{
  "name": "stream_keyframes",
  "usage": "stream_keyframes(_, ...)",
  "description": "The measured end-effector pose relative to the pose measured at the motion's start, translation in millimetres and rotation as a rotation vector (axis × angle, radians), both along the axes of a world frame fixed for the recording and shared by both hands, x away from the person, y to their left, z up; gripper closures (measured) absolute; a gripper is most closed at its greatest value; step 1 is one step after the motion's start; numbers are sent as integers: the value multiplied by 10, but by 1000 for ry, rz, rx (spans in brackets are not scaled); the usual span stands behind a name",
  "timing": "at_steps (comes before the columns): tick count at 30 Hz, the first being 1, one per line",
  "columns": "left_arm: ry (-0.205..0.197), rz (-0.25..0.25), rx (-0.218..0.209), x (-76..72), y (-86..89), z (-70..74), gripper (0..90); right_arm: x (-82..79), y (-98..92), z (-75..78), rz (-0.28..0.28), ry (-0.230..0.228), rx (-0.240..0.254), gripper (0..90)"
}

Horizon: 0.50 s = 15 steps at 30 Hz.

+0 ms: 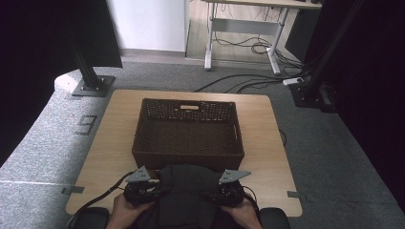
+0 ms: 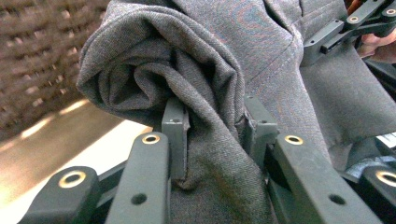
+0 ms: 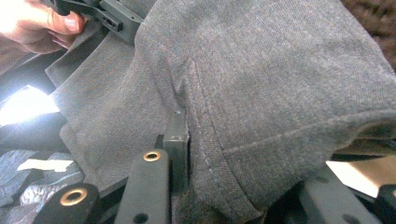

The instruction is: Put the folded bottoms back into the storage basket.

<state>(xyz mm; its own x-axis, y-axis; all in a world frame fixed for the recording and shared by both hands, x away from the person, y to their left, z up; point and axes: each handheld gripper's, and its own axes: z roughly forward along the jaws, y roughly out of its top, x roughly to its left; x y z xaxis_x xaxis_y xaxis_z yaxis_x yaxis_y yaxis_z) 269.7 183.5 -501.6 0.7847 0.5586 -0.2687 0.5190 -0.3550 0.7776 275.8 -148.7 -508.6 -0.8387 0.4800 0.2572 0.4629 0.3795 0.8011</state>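
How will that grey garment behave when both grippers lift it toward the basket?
Probably floppy: the grey garment bunches into soft folds around the left gripper. It likely sags between that and the right gripper. The woven surface looks matte, so slipping seems unlikely. The basket rim may snag a trailing edge.

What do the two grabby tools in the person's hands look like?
Each hand holds black tongs, the left tongs and the right tongs. Each has a grey three-cornered plate on top. A black cable trails from the left one. Up close, the black arms carry round brass-coloured rivets. The person's forearms look bare.
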Motion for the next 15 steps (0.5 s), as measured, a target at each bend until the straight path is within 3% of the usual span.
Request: stream_keyframes(15,-84,-20,-68,61,20,373,684,-37,-49,379,-23,-136,24,655)
